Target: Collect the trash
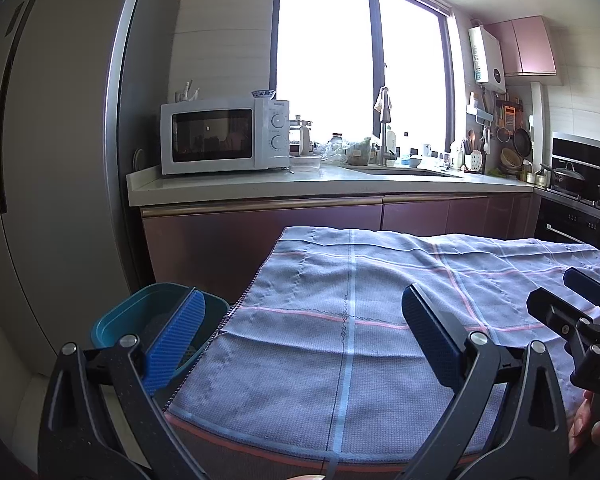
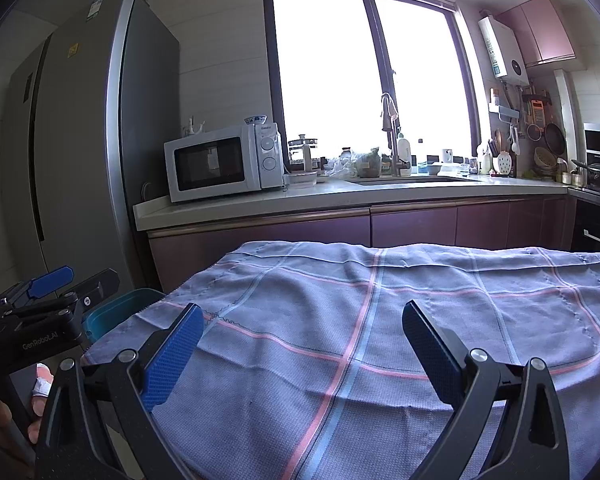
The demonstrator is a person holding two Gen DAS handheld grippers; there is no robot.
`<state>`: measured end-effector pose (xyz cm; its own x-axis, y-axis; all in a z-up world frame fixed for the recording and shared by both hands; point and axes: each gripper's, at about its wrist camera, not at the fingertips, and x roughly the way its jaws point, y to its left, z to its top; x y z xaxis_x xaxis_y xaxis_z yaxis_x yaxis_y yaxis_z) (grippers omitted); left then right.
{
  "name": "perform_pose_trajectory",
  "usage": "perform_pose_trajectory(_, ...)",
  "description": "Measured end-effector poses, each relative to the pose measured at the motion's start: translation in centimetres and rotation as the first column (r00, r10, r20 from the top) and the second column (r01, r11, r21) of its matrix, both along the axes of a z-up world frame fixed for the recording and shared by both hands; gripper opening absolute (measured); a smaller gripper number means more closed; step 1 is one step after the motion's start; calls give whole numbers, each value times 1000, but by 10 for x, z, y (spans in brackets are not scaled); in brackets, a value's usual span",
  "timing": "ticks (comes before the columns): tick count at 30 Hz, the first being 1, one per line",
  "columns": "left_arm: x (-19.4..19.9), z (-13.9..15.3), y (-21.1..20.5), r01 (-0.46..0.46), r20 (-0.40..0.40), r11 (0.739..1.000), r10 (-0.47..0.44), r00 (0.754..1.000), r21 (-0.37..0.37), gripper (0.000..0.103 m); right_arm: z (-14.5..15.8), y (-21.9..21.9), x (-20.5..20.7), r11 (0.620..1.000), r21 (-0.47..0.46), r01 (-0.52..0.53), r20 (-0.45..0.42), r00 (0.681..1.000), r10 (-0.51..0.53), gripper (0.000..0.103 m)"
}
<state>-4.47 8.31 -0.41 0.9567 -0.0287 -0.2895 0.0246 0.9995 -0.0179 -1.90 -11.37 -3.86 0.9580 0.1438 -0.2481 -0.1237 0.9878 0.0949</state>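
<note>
A table covered by a grey-blue checked cloth lies in front of me, and it fills the right wrist view too. No trash shows on the cloth. A teal bin stands low at the table's left edge, partly behind my left finger; it also shows in the right wrist view. My left gripper is open and empty over the cloth's near left part. My right gripper is open and empty over the cloth's near middle. Each gripper shows at the edge of the other's view.
A tall grey fridge stands at the left. Behind the table runs a kitchen counter with a white microwave, a sink and tap, and clutter under the window. A stove with pots is at the right.
</note>
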Motion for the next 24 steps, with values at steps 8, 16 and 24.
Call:
perform_pose_trajectory(8,-2,0,0,-1,1,1000,1,1000,-1,97,1,0,-2,1000,2,5,3,1000,-5,96)
perform_pose_trajectory(16,-3,0,-1,-3,3,1000,3,1000,1,97,3,-1,-4,1000,1,6,8,1000,-6,96)
perform_pose_trajectory(24,-3,0,-1,-2,4,1000,2,1000,2,97,5,0,-5,1000,1,9,14,1000,-9,96)
